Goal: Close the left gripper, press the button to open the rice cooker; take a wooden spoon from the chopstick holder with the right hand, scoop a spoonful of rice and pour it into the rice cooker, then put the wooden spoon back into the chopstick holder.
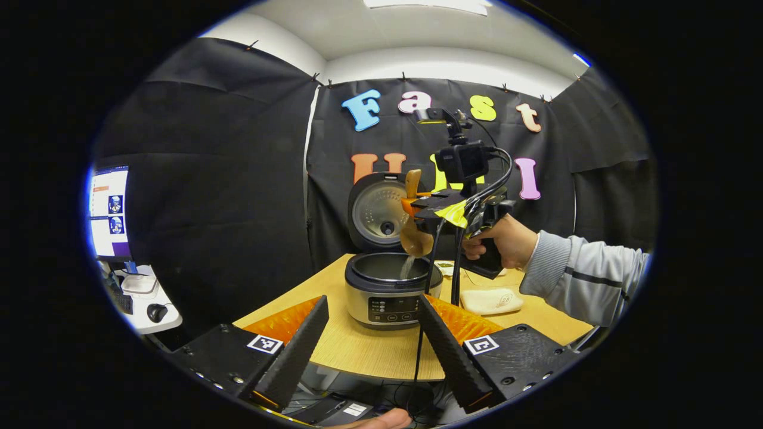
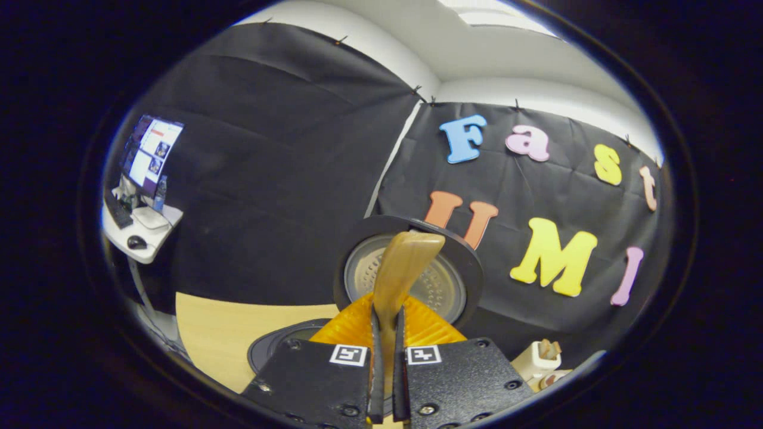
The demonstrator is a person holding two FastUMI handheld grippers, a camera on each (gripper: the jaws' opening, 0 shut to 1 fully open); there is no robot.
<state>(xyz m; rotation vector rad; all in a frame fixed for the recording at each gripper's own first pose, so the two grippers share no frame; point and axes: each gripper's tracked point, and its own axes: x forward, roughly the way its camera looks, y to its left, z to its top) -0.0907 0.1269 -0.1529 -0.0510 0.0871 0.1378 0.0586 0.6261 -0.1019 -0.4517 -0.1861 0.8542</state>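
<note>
The rice cooker (image 1: pixel 390 292) stands on the wooden table (image 1: pixel 357 351) with its lid (image 1: pixel 377 211) swung up. A hand (image 1: pixel 506 238) holds my right gripper (image 1: pixel 419 208) over the pot. That gripper is shut on the wooden spoon (image 1: pixel 415 238), whose bowl tips down and spills a thin stream of rice (image 1: pixel 407 266) into the pot. In the right gripper view, my right gripper (image 2: pixel 386 357) clamps the spoon handle (image 2: pixel 405 262), which points up in front of the lid (image 2: pixel 438 286). My left gripper (image 1: pixel 372 351) hangs open at the table's near edge, nothing between its fingers.
A white pouch (image 1: pixel 492 301) lies on the table right of the cooker. A white holder (image 2: pixel 539 357) with wooden pieces stands at the lower right of the right gripper view. A side desk with a monitor (image 1: pixel 110 211) and mouse (image 1: pixel 156 311) is far left.
</note>
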